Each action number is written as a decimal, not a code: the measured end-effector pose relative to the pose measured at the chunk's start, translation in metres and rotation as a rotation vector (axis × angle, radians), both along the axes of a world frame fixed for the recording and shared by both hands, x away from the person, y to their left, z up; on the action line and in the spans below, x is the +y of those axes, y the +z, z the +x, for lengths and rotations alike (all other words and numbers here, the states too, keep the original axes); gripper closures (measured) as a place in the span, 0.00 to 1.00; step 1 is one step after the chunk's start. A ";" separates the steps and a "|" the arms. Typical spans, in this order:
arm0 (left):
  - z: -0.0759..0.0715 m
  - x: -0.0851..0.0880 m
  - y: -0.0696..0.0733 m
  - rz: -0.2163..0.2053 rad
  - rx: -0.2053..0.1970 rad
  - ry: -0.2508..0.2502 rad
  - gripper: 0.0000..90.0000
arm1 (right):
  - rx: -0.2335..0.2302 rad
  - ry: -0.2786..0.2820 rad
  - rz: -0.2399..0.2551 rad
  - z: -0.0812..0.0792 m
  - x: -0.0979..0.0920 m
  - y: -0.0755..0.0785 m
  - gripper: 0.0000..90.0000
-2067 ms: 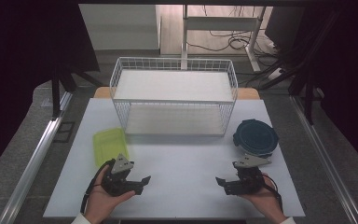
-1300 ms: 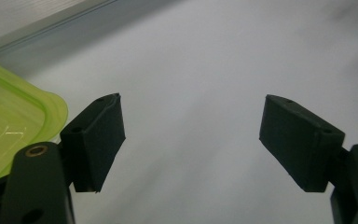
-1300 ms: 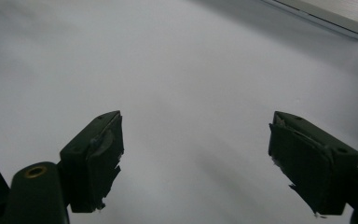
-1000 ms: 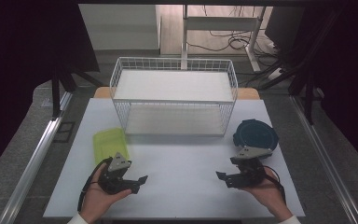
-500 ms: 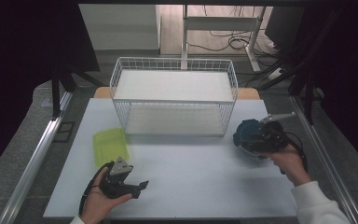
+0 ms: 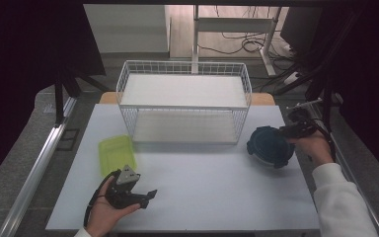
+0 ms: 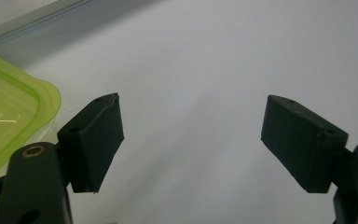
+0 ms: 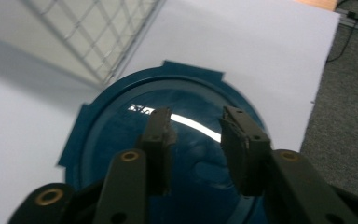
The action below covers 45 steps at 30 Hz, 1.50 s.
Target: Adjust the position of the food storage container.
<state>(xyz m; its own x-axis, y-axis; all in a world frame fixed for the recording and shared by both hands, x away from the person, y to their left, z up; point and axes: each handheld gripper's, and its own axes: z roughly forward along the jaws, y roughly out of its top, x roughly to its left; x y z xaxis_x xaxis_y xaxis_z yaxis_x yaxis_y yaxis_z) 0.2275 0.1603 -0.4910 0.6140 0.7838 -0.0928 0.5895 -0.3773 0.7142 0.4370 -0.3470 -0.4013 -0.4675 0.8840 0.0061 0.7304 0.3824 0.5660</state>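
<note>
A round dark-blue container with a glossy lid sits at the right of the white table. My right gripper comes at it from the right edge, held in a hand with a white sleeve. In the right gripper view the right gripper hovers over the lid. Its jaws have just been closing and stand a narrow gap apart, with nothing pinched between them. My left gripper rests near the front left, wide open. A lime-green flat container lies just behind it; the left gripper holds nothing.
A white wire basket stands across the back middle of the table, its corner close to the blue container. The green container's rim lies left of the left jaw. Grey floor drops away past the table's right edge.
My right hand has travelled from the front of the table back and to the right, up to the blue container, and its jaws have narrowed. The left hand has stayed put.
</note>
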 end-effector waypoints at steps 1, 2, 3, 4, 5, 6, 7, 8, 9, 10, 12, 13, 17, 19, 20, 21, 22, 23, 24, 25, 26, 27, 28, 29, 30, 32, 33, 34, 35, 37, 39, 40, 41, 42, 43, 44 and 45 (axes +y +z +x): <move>0.000 0.000 0.000 0.000 0.002 0.000 0.23 | 0.004 -0.010 -0.002 0.004 -0.002 -0.001 0.75; 0.001 0.001 -0.001 0.001 0.004 -0.001 0.23 | 0.009 -0.023 -0.011 0.009 -0.004 -0.003 0.79; 0.001 0.001 -0.001 0.001 0.004 -0.001 0.23 | 0.009 -0.023 -0.011 0.009 -0.004 -0.003 0.79; 0.002 0.001 -0.001 -0.005 0.004 0.002 0.23 | 0.013 -0.031 -0.021 0.014 -0.006 -0.006 0.84; 0.002 0.001 -0.001 -0.005 0.004 0.002 0.23 | 0.013 -0.031 -0.021 0.014 -0.006 -0.006 0.84; 0.002 0.002 0.000 -0.007 0.006 0.004 0.23 | 0.017 -0.045 -0.038 0.019 -0.008 -0.009 0.90; 0.002 0.002 0.000 -0.007 0.006 0.004 0.23 | 0.017 -0.045 -0.038 0.019 -0.008 -0.009 0.90; 0.002 0.002 0.000 -0.007 0.006 0.005 0.23 | 0.019 -0.050 -0.042 0.021 -0.008 -0.010 0.92; 0.002 0.002 -0.001 -0.006 0.007 0.005 0.23 | 0.019 -0.051 -0.045 0.023 -0.009 -0.011 0.94; 0.002 0.002 -0.001 -0.006 0.007 0.005 0.23 | 0.016 -0.058 -0.051 0.024 -0.009 -0.011 0.96; 0.003 0.002 -0.001 -0.002 0.007 0.005 0.23 | 0.012 -0.063 -0.081 0.029 -0.010 -0.012 0.98; 0.003 0.002 -0.001 -0.002 0.007 0.005 0.23 | 0.012 -0.063 -0.081 0.029 -0.010 -0.012 0.98; 0.004 0.001 -0.004 -0.003 0.019 0.008 0.23 | 0.012 -0.052 -0.136 0.036 -0.014 -0.014 0.98; 0.004 0.002 -0.004 -0.004 0.022 0.009 0.23 | 0.001 -0.046 -0.169 0.039 -0.015 -0.017 0.98; 0.004 0.002 -0.004 -0.005 0.023 0.010 0.23 | 0.011 -0.037 -0.193 0.042 -0.017 -0.020 0.98; 0.004 0.002 -0.005 -0.003 0.023 0.011 0.23 | 0.019 -0.035 -0.200 0.043 -0.017 -0.021 0.98; 0.004 0.002 -0.005 0.002 0.022 0.011 0.23 | 0.038 -0.025 -0.221 0.045 -0.019 -0.025 0.98; 0.004 0.002 -0.005 0.002 0.022 0.011 0.23 | 0.038 -0.025 -0.221 0.045 -0.019 -0.025 0.98; 0.005 0.002 -0.006 0.005 0.023 0.013 0.23 | 0.066 -0.016 -0.251 0.047 -0.020 -0.031 0.98; 0.005 0.002 -0.006 0.005 0.023 0.013 0.23 | 0.066 -0.016 -0.251 0.047 -0.020 -0.031 0.98; 0.005 0.002 -0.006 0.005 0.025 0.015 0.23 | 0.075 0.002 -0.264 0.048 -0.022 -0.036 0.98; 0.005 0.002 -0.006 0.005 0.025 0.015 0.23 | 0.075 0.002 -0.264 0.048 -0.022 -0.036 0.98; 0.005 0.002 -0.006 0.004 0.028 0.016 0.23 | 0.074 0.013 -0.249 0.048 -0.024 -0.036 0.98; 0.005 0.002 -0.006 0.004 0.028 0.016 0.23 | 0.074 0.013 -0.249 0.048 -0.024 -0.036 0.98; 0.005 0.001 -0.007 0.002 0.032 0.017 0.23 | 0.074 0.031 -0.259 0.047 -0.024 -0.036 0.99; 0.005 0.001 -0.007 0.002 0.035 0.015 0.23 | 0.073 0.048 -0.276 0.047 -0.023 -0.035 0.99; 0.005 0.001 -0.007 0.002 0.035 0.015 0.23 | 0.073 0.048 -0.276 0.047 -0.023 -0.035 0.99; 0.006 0.000 -0.007 0.005 0.037 0.013 0.23 | 0.077 0.057 -0.288 0.046 -0.022 -0.035 0.99; 0.006 0.000 -0.007 0.005 0.037 0.013 0.24 | 0.077 0.057 -0.288 0.046 -0.022 -0.035 0.99; 0.006 -0.001 -0.007 0.005 0.036 0.011 0.24 | 0.082 0.074 -0.291 0.043 -0.021 -0.035 0.99; 0.006 -0.001 -0.007 0.004 0.037 0.010 0.24 | 0.079 0.081 -0.285 0.042 -0.021 -0.035 0.99; 0.007 -0.002 -0.008 0.004 0.038 0.010 0.24 | 0.078 0.092 -0.285 0.041 -0.021 -0.035 0.99; 0.007 -0.002 -0.008 0.005 0.041 0.009 0.24 | 0.076 0.098 -0.281 0.039 -0.020 -0.035 0.99; 0.008 -0.002 -0.008 0.002 0.042 0.007 0.24 | 0.071 0.109 -0.273 0.036 -0.019 -0.036 0.99; 0.008 -0.002 -0.008 0.002 0.042 0.007 0.24 | 0.071 0.109 -0.273 0.036 -0.019 -0.036 0.99; 0.008 -0.003 -0.007 0.002 0.043 0.006 0.24 | 0.065 0.127 -0.273 0.033 -0.017 -0.036 0.99; 0.008 -0.003 -0.007 0.002 0.043 0.006 0.24 | 0.060 0.130 -0.271 0.031 -0.016 -0.036 0.99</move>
<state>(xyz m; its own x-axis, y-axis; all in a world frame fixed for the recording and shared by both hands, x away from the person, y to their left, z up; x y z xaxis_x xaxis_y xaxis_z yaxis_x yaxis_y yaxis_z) 0.2353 0.1572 -0.4985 0.6044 0.7879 -0.1177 0.6222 -0.3745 0.6875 0.4679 -0.3630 -0.4377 -0.5829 0.7898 -0.1909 0.6945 0.6062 0.3875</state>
